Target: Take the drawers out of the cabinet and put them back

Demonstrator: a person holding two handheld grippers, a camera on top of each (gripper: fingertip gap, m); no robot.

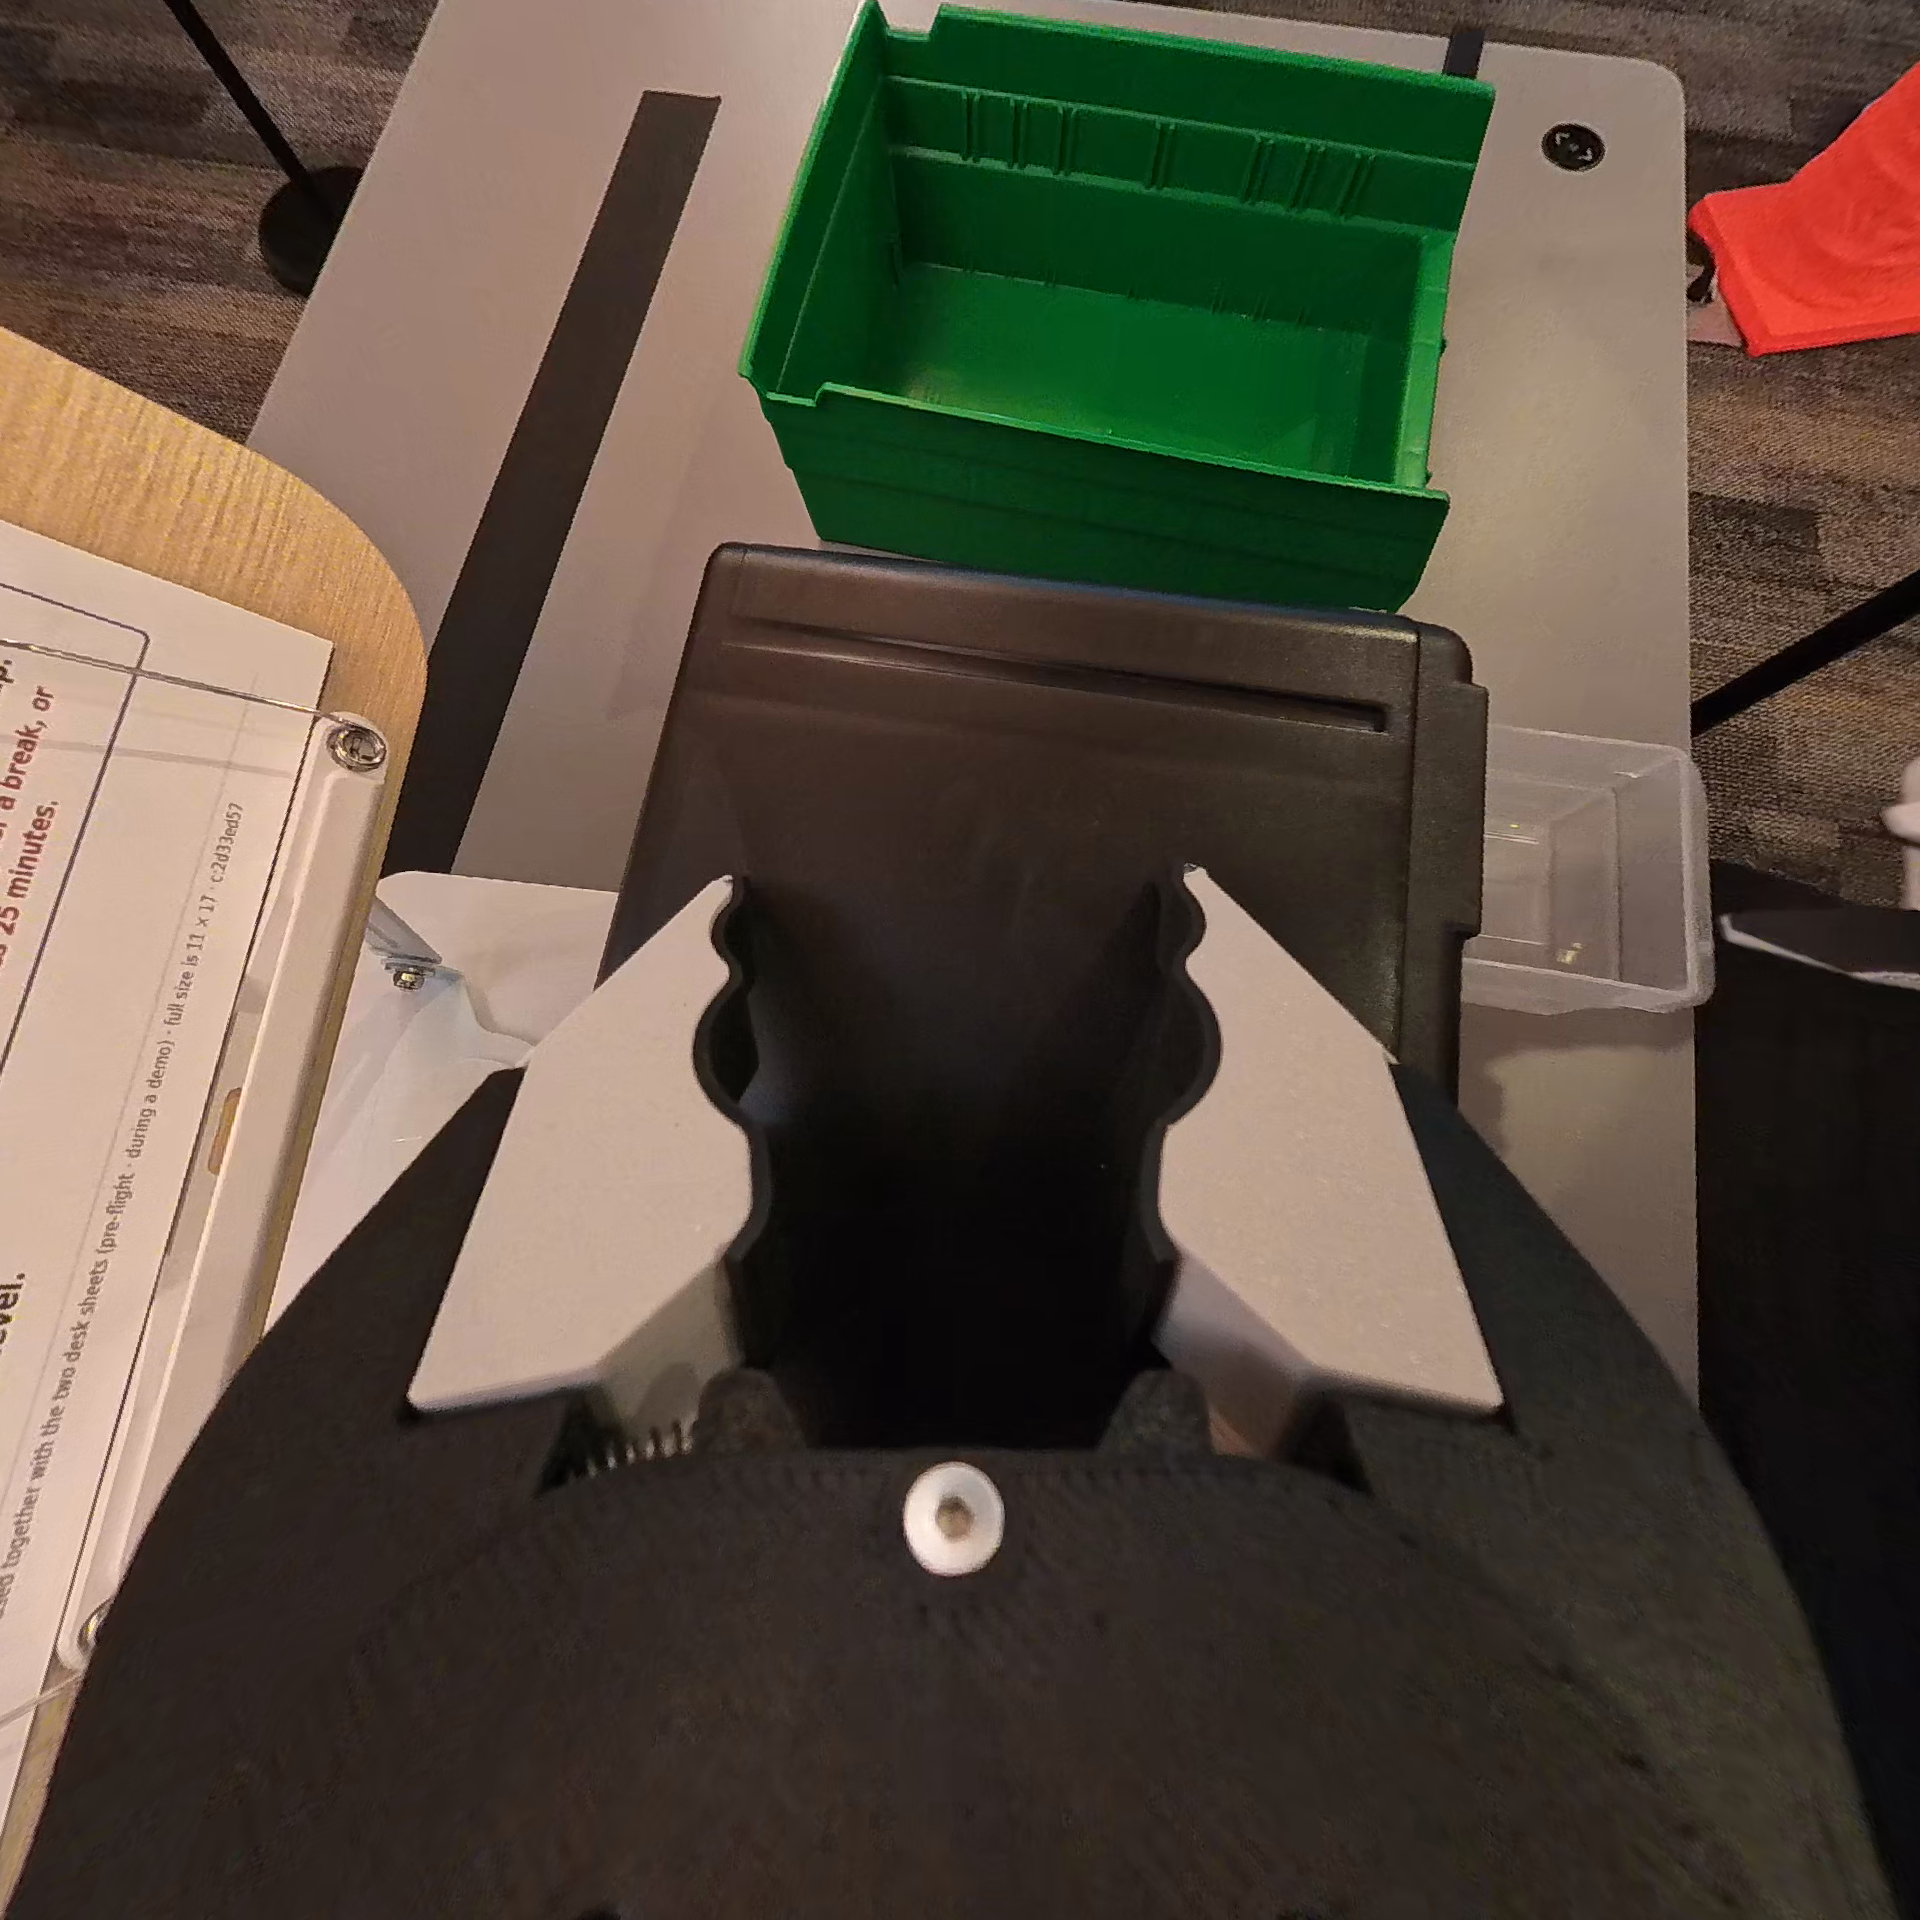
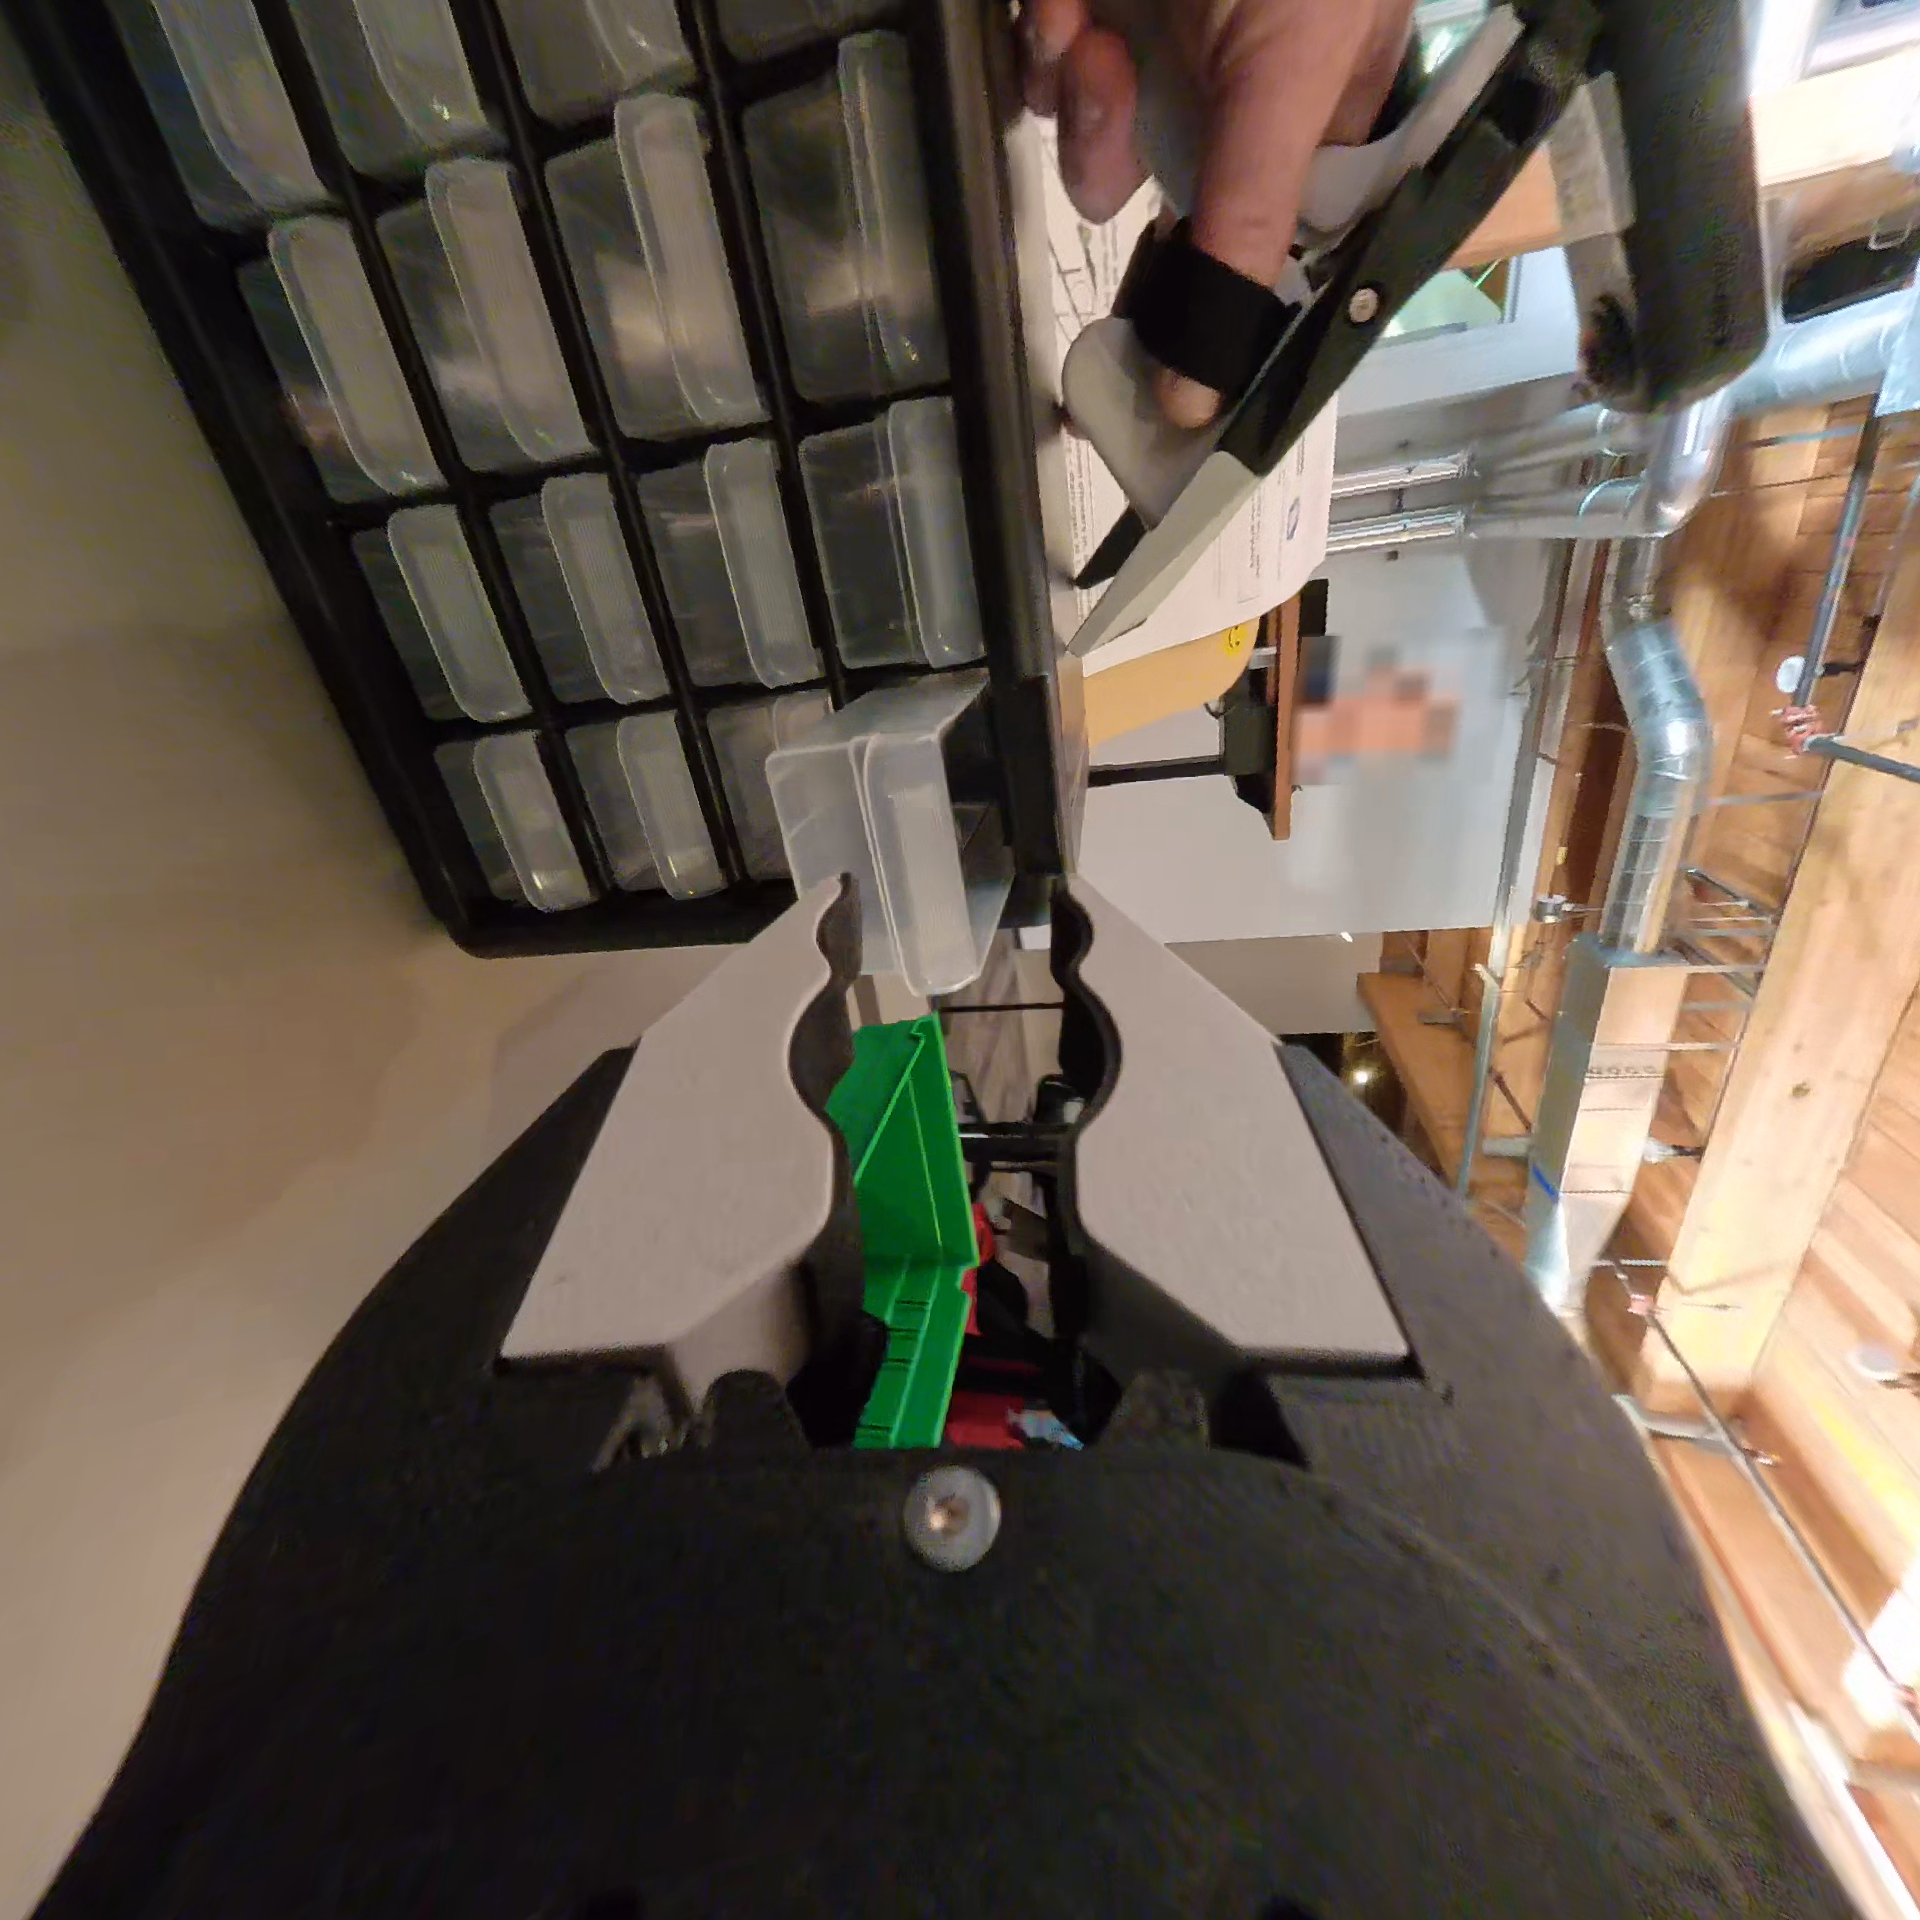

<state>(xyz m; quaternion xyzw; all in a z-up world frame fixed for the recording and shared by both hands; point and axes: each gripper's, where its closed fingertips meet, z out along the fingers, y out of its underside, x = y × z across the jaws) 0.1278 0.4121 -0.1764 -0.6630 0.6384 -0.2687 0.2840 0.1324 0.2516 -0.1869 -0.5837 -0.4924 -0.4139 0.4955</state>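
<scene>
Left wrist view: the left gripper (image 1: pixel 956 904) hangs with its fingers apart above the black cabinet (image 1: pixel 1049 790) at frame centre. One clear drawer (image 1: pixel 1590 883) juts from the cabinet's right side; a green bin (image 1: pixel 1122 301) sits beyond on the grey table (image 1: pixel 1579 582).

Right wrist view: the right gripper (image 2: pixel 951 899) is spread open, its tips on either side of the pulled-out drawer (image 2: pixel 883 831) at centre. The cabinet (image 2: pixel 582 436) fills the upper left, the green bin (image 2: pixel 914 1226) shows between the fingers, and a hand (image 2: pixel 1226 135) holds the left gripper (image 2: pixel 1086 613) at upper right.

The left wrist view looks steeply down from close above the black cabinet (image 1: pixel 1049 821), facing the green bin (image 1: pixel 1112 312) beyond. The right wrist view, seemingly rolled sideways, faces the cabinet's drawer front (image 2: pixel 582 436) closely. Both share cabinet and bin.
</scene>
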